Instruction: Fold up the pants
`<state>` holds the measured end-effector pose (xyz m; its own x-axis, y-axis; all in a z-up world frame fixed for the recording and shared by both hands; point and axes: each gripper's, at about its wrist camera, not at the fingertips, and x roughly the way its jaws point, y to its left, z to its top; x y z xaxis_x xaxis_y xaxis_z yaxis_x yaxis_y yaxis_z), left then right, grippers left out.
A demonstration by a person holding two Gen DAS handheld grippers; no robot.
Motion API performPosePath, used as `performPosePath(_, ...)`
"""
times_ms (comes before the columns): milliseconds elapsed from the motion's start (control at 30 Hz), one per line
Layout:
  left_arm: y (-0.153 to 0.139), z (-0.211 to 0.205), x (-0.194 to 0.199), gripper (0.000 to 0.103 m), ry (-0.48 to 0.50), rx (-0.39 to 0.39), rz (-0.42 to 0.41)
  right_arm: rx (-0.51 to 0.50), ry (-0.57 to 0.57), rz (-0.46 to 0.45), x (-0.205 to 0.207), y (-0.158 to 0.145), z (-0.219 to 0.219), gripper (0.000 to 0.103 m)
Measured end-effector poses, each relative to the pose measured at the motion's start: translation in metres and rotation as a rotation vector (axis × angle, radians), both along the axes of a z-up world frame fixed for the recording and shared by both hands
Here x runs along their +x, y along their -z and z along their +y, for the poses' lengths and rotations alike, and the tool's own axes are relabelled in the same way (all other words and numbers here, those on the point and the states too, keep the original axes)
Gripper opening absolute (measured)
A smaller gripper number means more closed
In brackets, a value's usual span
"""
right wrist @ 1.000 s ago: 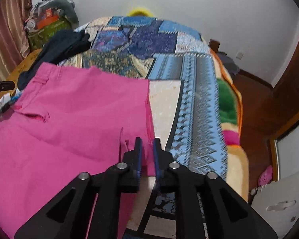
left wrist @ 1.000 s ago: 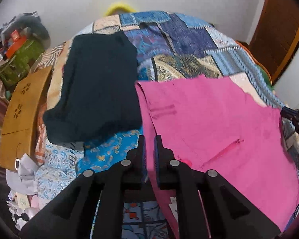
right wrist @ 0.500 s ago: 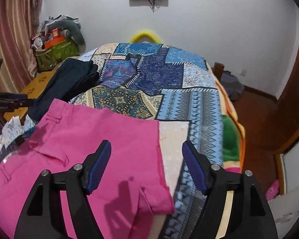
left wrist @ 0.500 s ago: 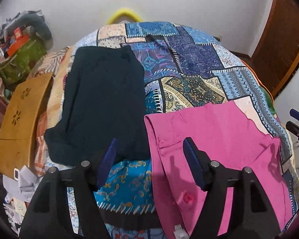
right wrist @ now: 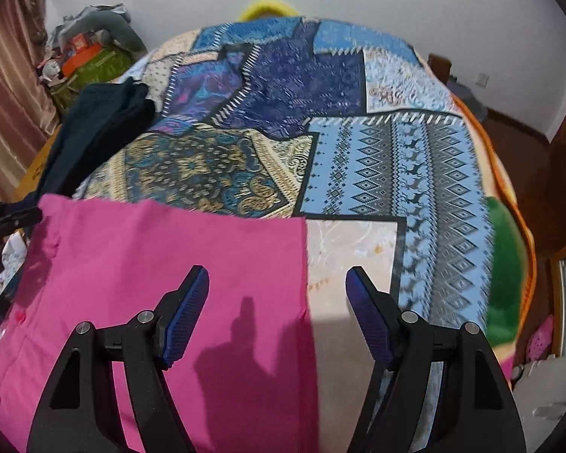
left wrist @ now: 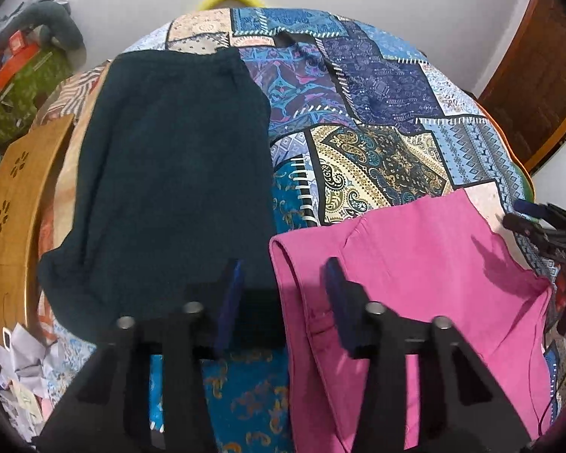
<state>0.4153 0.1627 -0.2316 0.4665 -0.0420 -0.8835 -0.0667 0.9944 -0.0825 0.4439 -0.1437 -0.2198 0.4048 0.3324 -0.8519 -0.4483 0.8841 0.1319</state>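
Note:
The pink pants (left wrist: 415, 264) lie flat and folded on the patchwork bedspread (left wrist: 377, 94). My left gripper (left wrist: 285, 268) hovers over their left edge. Its jaws are closing, with the pink edge below the gap and the pads not pressing on it. In the right wrist view the pink pants (right wrist: 151, 256) fill the lower left. My right gripper (right wrist: 277, 272) stands open over their right edge, holding nothing. The right gripper (left wrist: 539, 222) also shows at the far right of the left wrist view.
A dark folded garment (left wrist: 169, 173) lies on the bed left of the pants. A wooden board (left wrist: 11, 204), loose papers (left wrist: 22, 358) and a green box with clutter (left wrist: 22, 83) sit off the bed's left side. A brown door (left wrist: 539, 75) stands at right.
Both grippers were shut on the pink pants a second ago and have let go. Both have drawn back along the bed; the left jaws are now narrower than half a second ago.

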Motion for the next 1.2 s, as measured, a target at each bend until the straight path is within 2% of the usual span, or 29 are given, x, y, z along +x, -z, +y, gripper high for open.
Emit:
performPosePath(67,0.006,-0.001,0.006,0.028,0.01,-0.009,0.015,-0.012,0.001,0.022,0.013,0.008,0.004,0.071)
performPosePath(200,0.01,-0.003,0.008,0.023,0.025,0.009,0.006,-0.049,-0.033,0.058,0.03,0.029,0.019,0.066)
performPosePath(233,0.01,-0.003,0.007,0.022,0.029,0.018,0.001,-0.061,-0.046,0.072,0.033,0.035,0.023,0.06)
performPosePath(300,0.01,-0.004,0.007,0.011,0.035,0.039,-0.008,-0.078,-0.061,0.102,0.04,0.045,0.03,0.049)
performPosePath(333,0.01,-0.004,0.006,0.011,0.04,0.035,-0.007,-0.091,-0.066,0.105,0.04,0.051,0.033,0.043)
performPosePath(400,0.009,-0.003,0.006,0.008,0.037,0.025,-0.011,-0.122,-0.082,0.079,0.038,0.055,0.039,0.025)
performPosePath(433,0.009,-0.004,0.006,0.007,0.038,0.025,-0.012,-0.121,-0.086,0.082,0.037,0.056,0.04,0.007)
performPosePath(600,0.001,-0.012,0.002,0.006,0.041,0.062,-0.046,-0.137,-0.086,0.059,0.031,0.053,0.043,0.003)
performPosePath(700,-0.013,-0.015,-0.003,0.006,0.051,0.08,-0.078,-0.121,-0.068,0.007,0.03,0.039,0.035,0.003)
performPosePath(867,-0.053,-0.018,-0.006,0.006,0.056,0.113,-0.157,-0.064,-0.012,-0.098,0.027,-0.014,0.017,0.003)
performPosePath(933,-0.071,-0.019,-0.007,0.006,0.051,0.112,-0.193,-0.031,0.012,-0.162,0.023,-0.046,0.009,0.003)
performPosePath(1033,-0.094,-0.021,-0.01,0.005,0.048,0.107,-0.24,0.03,0.037,-0.209,0.022,-0.084,-0.005,0.003)
performPosePath(1133,-0.11,-0.026,-0.017,0.005,0.055,0.104,-0.264,0.066,0.048,-0.261,0.011,-0.113,-0.013,0.003)
performPosePath(1200,-0.114,-0.031,-0.023,0.005,0.062,0.113,-0.267,0.082,0.049,-0.274,0.002,-0.121,-0.017,0.003)
